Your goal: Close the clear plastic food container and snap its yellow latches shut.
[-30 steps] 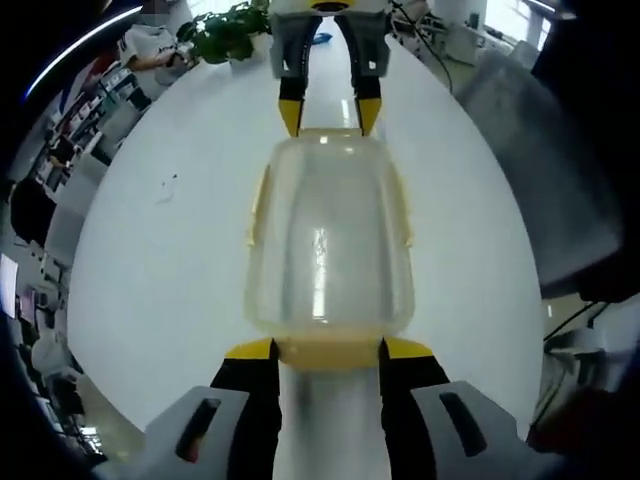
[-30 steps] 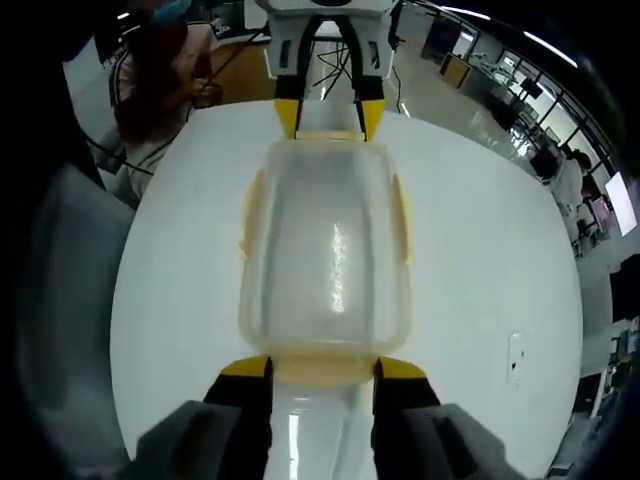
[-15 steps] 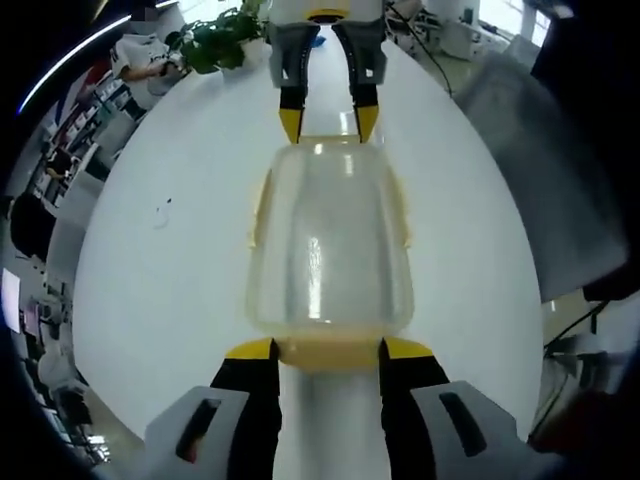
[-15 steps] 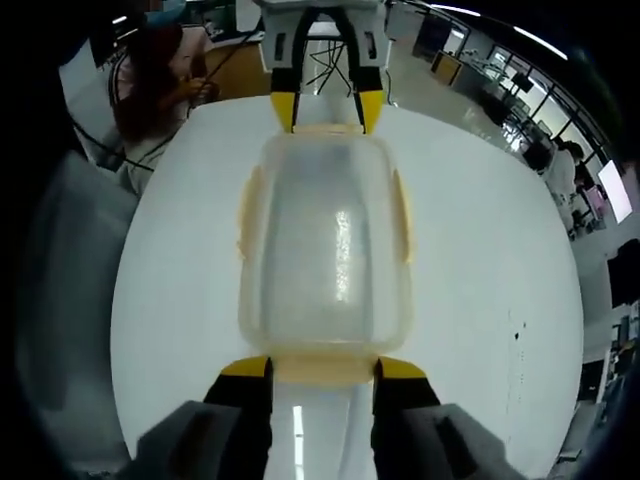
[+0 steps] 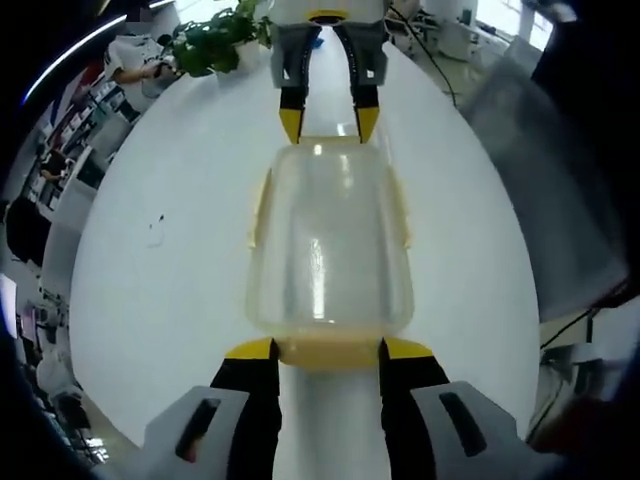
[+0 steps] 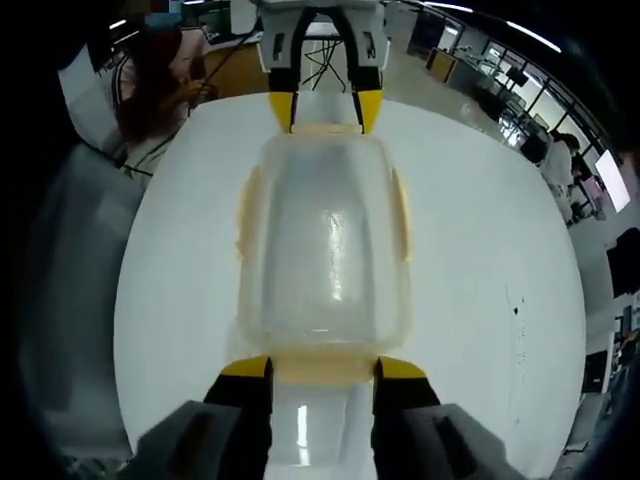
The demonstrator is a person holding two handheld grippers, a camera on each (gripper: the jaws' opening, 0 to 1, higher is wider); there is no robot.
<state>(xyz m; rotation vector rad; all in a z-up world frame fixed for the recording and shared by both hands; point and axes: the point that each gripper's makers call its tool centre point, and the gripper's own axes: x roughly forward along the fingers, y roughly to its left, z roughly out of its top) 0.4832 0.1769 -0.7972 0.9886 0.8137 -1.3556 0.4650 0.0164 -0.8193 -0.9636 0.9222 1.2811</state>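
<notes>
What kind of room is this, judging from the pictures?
Probably an open-plan office or lab. A white round table holds the clear container; behind it stand rows of desks with monitors, a potted plant, and a seated person.

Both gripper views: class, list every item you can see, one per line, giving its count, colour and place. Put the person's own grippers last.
container: one, clear plastic with a lid on top, at the table's middle, between the two grippers.
latches: yellow, one along each long side and one at each short end; whether they are snapped cannot be told.
table: one, white, round, under the container.
plant: one, green, beyond the table's far edge in the left gripper view.
left gripper: one, grey with yellow tips, jaws apart at the container's end latch.
right gripper: one, grey with yellow tips, jaws apart at the opposite end latch.
</notes>
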